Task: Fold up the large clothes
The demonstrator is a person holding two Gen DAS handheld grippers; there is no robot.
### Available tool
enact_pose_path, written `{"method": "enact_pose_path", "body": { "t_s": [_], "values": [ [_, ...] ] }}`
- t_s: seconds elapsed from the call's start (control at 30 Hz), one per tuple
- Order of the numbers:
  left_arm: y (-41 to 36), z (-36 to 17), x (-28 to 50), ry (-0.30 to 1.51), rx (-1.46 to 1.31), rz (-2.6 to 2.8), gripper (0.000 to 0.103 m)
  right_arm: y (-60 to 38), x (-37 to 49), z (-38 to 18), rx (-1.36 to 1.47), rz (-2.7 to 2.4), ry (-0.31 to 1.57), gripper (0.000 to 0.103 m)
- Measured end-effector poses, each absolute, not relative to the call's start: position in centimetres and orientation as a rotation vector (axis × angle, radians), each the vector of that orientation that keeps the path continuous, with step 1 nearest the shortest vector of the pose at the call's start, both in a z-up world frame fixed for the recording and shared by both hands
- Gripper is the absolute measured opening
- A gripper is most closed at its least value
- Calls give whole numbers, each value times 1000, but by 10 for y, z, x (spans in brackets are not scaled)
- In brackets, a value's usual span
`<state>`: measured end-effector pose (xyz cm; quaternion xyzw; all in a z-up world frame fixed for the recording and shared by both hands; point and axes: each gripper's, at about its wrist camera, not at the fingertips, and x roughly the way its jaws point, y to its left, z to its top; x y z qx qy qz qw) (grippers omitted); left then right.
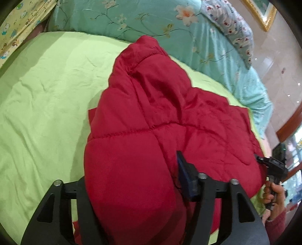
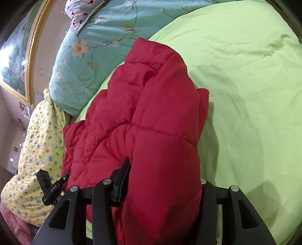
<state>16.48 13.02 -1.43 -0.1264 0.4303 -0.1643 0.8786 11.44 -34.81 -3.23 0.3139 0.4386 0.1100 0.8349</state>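
A wide light-green cotton bedsheet [image 1: 47, 98] covers the bed and runs past the frame on every side; along its far edge lies a turquoise floral quilt [image 1: 132, 17], with a yellow cartoon-print quilt [image 2: 37, 150] bunched at one end. On the sheet lies the red quilted padded jacket [image 1: 151, 116], folded over on itself so that its lower layers and front are hidden; its near hem is cut off by the frame's bottom edge. The left gripper [image 1: 132, 188] reaches low and forward along the jacket; its fingers stand moderately apart, clamped around a thick fold of jacket which buries the left finger. The right gripper [image 2: 164, 181] does likewise from the opposite side; its right finger is hidden behind the padding. A bare hand [image 1: 271, 194] grips the right gripper's handle in the left wrist view.
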Motion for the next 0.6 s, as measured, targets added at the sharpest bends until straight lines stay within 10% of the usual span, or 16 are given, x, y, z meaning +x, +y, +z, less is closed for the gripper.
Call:
{"method": "enact_pose_path", "body": {
  "t_s": [0.6],
  "values": [
    [144, 30, 132, 739, -193, -115, 82, -340, 82, 17, 447, 0, 805, 75]
  ]
}}
